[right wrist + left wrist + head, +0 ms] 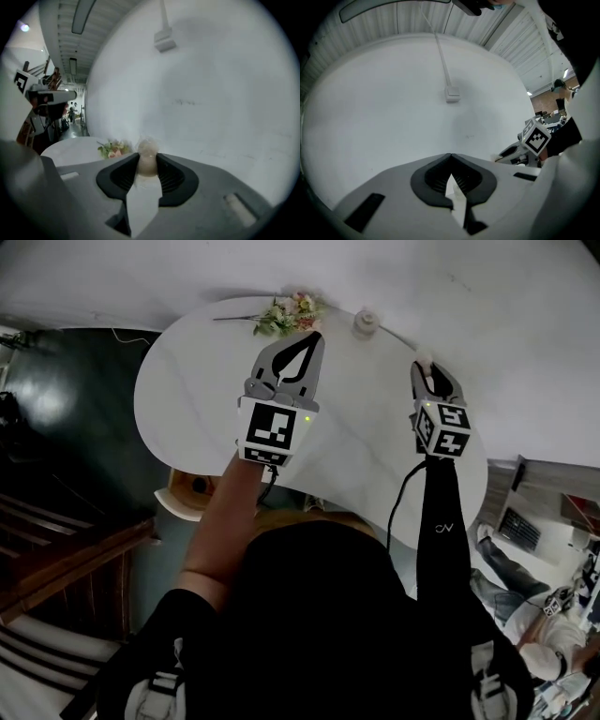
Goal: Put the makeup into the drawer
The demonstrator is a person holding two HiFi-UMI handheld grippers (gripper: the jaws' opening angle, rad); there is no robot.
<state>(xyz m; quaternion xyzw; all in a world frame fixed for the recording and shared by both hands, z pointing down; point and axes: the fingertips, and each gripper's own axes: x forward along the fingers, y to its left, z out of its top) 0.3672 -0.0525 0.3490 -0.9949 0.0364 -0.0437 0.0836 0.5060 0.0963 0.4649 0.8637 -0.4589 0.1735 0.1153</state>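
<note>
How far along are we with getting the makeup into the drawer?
Nothing looks stowed, and no drawer is in view. The right hand-held gripper grips a small pale makeup item. The left hand-held gripper is shut and empty. A white jar sits on the table near the flowers and is probably left to stow.

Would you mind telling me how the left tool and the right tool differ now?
The left tool has its jaws together at the tips, with nothing between them; the right tool is clamped on a small pale round item. In the head view the left tool reaches near the flowers, the right tool toward the table's right edge. Both are grey, and each carries a marker cube.
</note>
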